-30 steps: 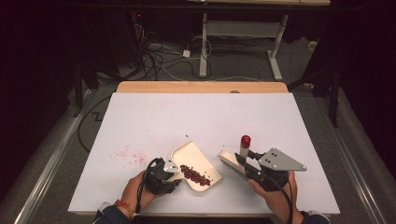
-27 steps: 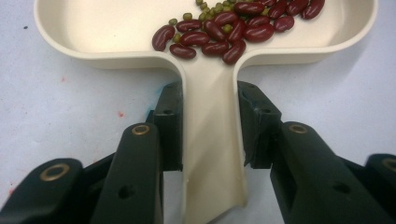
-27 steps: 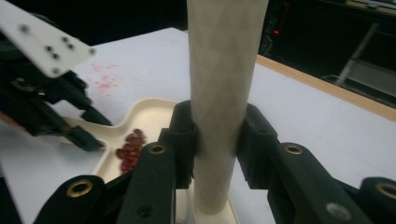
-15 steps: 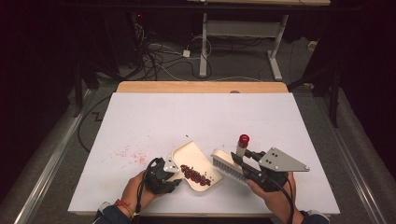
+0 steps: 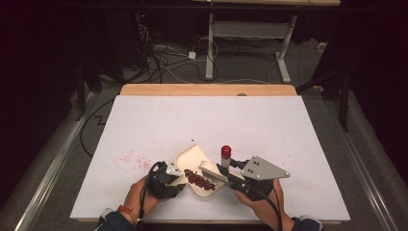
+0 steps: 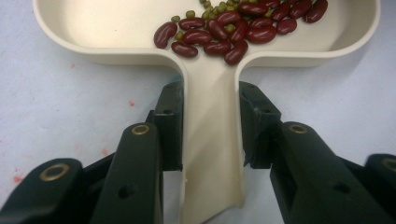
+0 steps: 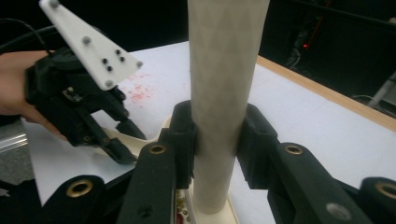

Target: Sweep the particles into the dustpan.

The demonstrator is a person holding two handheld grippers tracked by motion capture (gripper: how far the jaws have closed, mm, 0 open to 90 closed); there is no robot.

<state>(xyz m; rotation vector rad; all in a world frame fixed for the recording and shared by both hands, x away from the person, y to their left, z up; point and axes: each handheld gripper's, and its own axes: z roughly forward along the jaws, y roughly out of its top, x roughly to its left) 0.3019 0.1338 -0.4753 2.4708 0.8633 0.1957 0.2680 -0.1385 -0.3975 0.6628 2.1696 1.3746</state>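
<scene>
Low centre of the high view, two grippers are meeting over a white table (image 5: 269,130). Left gripper (image 5: 174,177) is gripping the handle of a cream dustpan (image 5: 192,161); right gripper (image 5: 222,172) is holding a cream brush (image 5: 211,171) w/ a red-capped handle, its head sitting at the pan's right edge.

View differences:
- Left gripper view: jaws are clamping the dustpan (image 6: 210,140) handle from both sides. Pan bowl is lying flat across the top of the frame, holding dark red kidney beans (image 6: 233,28) approx. 15–20, exact count unclear, plus a few small green beans (image 6: 215,9). High view is resolving these as one dark cluster (image 5: 198,180).
- Right gripper view: jaws are pressing on the upright cream brush handle (image 7: 224,84), centre frame. Left gripper (image 7: 116,151) is appearing at left w/ its white three-cornered plate and a hand (image 7: 14,84) behind it.
- High view alone is showing red specks (image 5: 130,159) scattered left of the pan.

Count: 2 grippers, 1 dustpan, 1 brush.

Change vs. 1.0 s ago: brush is now sitting further left, at the pan; the earlier gap is closing. Dustpan and left gripper are staying in approx. the same spot.
</scene>
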